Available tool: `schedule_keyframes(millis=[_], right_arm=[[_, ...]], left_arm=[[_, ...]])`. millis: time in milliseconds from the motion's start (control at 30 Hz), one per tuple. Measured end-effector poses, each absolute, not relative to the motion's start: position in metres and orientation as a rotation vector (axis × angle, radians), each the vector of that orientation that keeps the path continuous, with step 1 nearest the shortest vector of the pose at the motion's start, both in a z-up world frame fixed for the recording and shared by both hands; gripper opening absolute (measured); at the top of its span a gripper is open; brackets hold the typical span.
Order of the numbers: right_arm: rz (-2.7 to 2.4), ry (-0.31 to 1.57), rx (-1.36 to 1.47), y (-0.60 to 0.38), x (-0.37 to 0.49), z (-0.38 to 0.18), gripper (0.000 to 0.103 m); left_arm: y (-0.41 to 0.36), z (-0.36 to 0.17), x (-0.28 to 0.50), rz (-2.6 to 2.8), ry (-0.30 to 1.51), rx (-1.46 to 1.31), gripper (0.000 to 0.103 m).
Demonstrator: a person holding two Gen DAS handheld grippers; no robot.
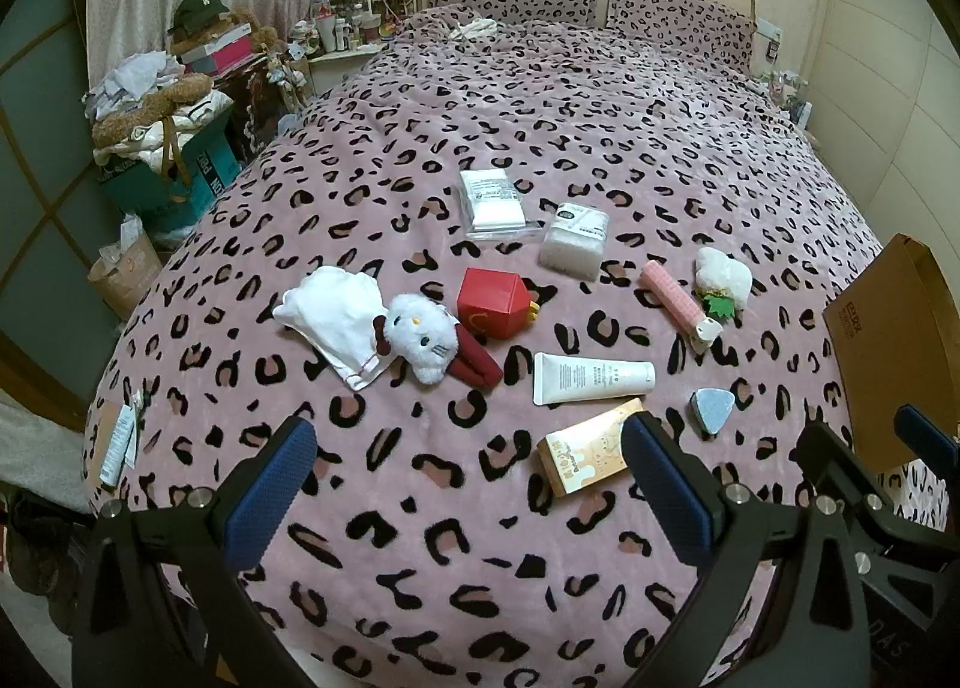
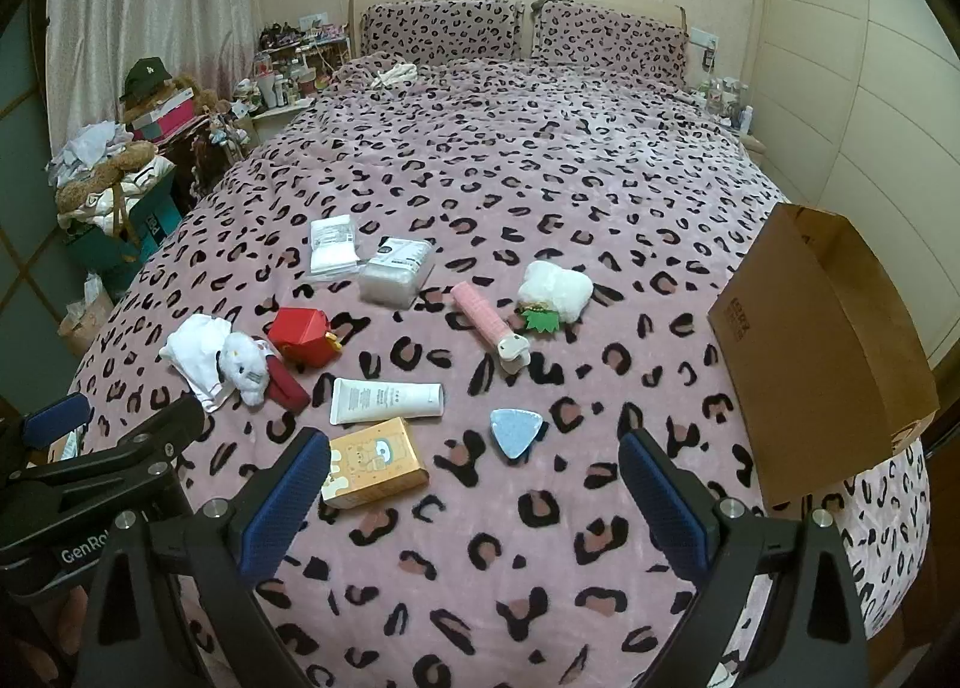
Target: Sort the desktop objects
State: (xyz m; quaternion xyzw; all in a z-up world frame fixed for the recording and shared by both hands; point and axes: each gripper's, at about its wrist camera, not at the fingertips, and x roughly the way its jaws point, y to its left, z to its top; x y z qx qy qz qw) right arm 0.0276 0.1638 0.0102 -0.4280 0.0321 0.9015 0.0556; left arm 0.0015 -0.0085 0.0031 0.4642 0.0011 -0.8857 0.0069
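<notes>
Several small objects lie on a pink leopard-print bedspread. They include a white cat plush, a red box, a white tube, an orange box, a blue triangular sponge, a pink clip, a white plush with a green leaf, a white packet and a clear cotton-swab box. My left gripper is open and empty, above the near edge. My right gripper is open and empty, just short of the orange box and sponge.
A brown paper bag stands open on the bed's right edge; it also shows in the left wrist view. Piled boxes and clothes crowd the floor at the left. Pillows lie at the headboard. A wall panel runs along the right.
</notes>
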Motion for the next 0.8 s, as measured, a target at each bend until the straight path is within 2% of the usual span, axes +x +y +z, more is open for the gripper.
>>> schedule_keyframes(millis=[800], right_arm=[[2.738,0.110,-1.294,0.1650,0.0278,0.0115,0.099]], left_arm=[[-0.0094,0.0020,0.0020,-2.768,-0.006,1.456,0.102]])
